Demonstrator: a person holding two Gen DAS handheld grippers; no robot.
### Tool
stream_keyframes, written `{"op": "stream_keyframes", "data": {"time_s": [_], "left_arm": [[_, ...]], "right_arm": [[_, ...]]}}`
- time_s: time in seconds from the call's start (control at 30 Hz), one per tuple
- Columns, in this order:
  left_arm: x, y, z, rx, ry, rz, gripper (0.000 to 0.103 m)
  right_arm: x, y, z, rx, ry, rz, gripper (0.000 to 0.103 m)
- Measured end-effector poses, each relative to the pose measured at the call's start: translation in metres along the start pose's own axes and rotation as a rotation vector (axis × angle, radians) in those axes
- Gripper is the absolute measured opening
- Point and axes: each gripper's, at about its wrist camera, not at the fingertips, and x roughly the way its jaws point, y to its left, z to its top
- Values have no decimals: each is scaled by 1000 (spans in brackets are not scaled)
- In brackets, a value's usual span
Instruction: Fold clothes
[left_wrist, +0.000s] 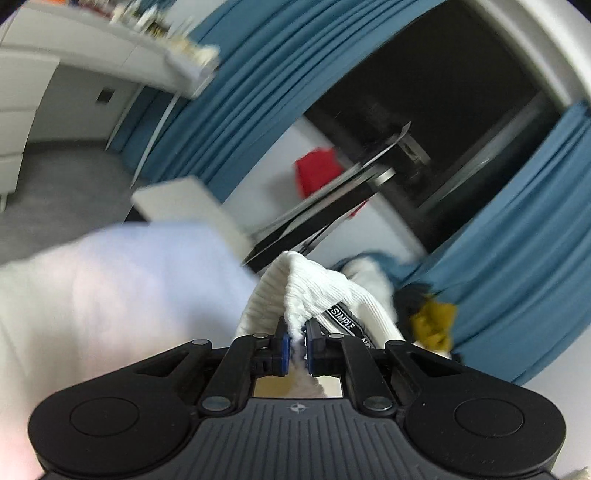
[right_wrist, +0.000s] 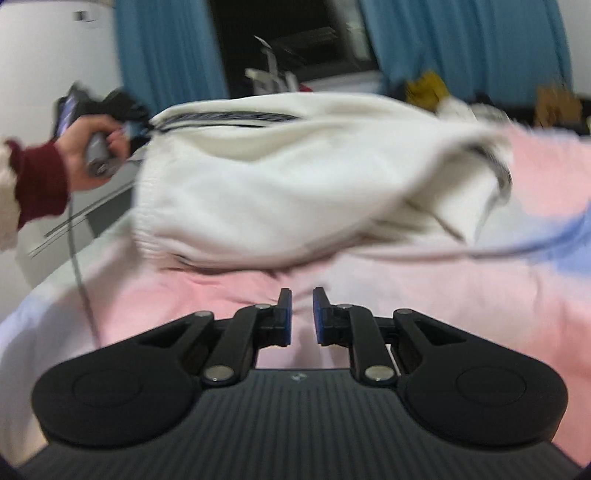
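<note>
My left gripper is shut on the ribbed edge of a white knit garment, lifted off the bed; a black band with white letters runs along its inside. In the right wrist view the same white garment hangs in a blurred bulge over the pink and blue bedsheet, held up at the far left by a hand with a dark red sleeve that grips the left gripper's handle. My right gripper hovers low over the sheet in front of the garment, open by a small gap, holding nothing.
Blue curtains and a dark window stand behind the bed. A pile of clothes with a mustard piece lies at the far side. A red item and a black rack are near the wall. White cabinets stand left.
</note>
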Motion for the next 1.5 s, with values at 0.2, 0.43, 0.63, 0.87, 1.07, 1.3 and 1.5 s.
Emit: {"op": "stream_keyframes", "data": {"time_s": [0.2, 0.43, 0.63, 0.87, 1.07, 1.3, 1.5], "left_arm": [[22, 36, -20, -14, 62, -37, 34], [-45, 64, -16, -95, 39, -63, 78], [-156, 85, -60, -214, 50, -142, 83], [-197, 82, -143, -413, 113, -212, 83], [-186, 81, -197, -424, 230, -155, 83], [-154, 72, -206, -393, 237, -89, 82], [-138, 68, -212, -332, 233, -142, 55]], "right_arm": [[25, -7, -18, 55, 42, -10, 15], [20, -5, -15, 35, 27, -14, 15], [-2, 5, -6, 8, -3, -30, 16], [-45, 12, 5, -15, -59, -46, 16], [-60, 5, 7, 28, -50, -67, 16], [-45, 0, 3, 49, -27, -56, 16], [-25, -1, -2, 53, -17, -69, 16]]}}
